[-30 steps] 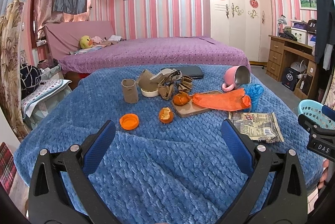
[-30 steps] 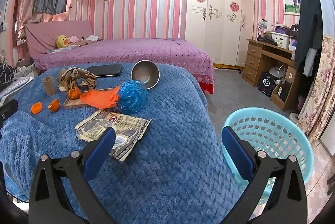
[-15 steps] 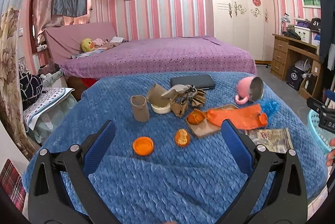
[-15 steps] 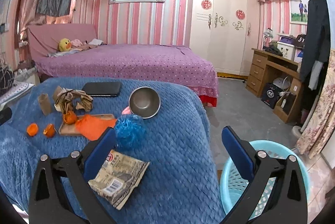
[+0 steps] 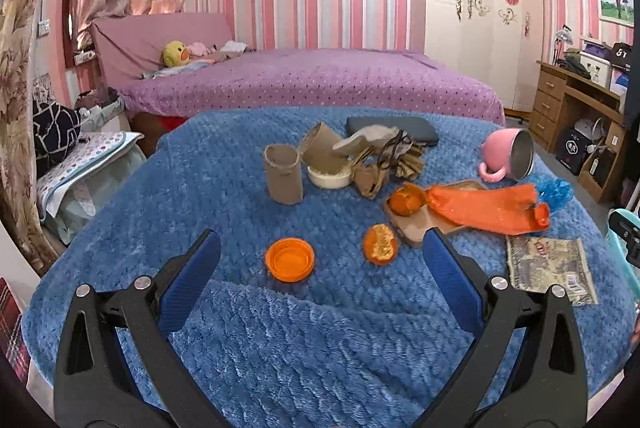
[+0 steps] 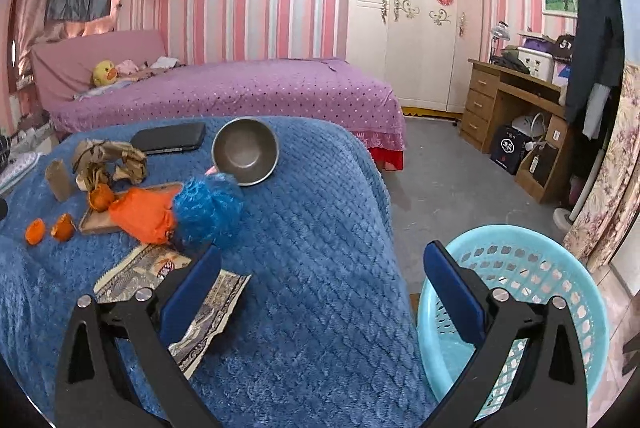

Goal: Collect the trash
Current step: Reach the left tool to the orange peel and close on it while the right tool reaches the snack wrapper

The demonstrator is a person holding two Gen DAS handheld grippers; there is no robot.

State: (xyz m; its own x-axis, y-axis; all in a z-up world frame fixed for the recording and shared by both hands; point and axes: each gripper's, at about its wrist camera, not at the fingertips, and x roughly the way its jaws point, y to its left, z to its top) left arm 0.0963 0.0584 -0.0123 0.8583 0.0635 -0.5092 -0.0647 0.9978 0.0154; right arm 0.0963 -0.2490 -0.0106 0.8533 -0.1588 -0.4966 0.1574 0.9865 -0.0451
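Orange cap (image 5: 289,259) on blue blanket (image 5: 320,348), dead ahead betw. splayed jaws of our left hand-held gripper (image 5: 320,280), nearer arm. Right hand-held gripper (image 6: 322,290) gapes empty, by basket (image 6: 520,268); wrapper (image 6: 172,292) under its left finger.

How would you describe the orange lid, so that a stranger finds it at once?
On the blue blanket, look nearest the left gripper. The orange lid lies there, left of an orange peel. It alone is a smooth, round, shallow plastic disc.

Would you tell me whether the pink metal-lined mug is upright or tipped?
Tipped: the pink metal-lined mug lies sideways on the blue blanket, mouth facing sideways.
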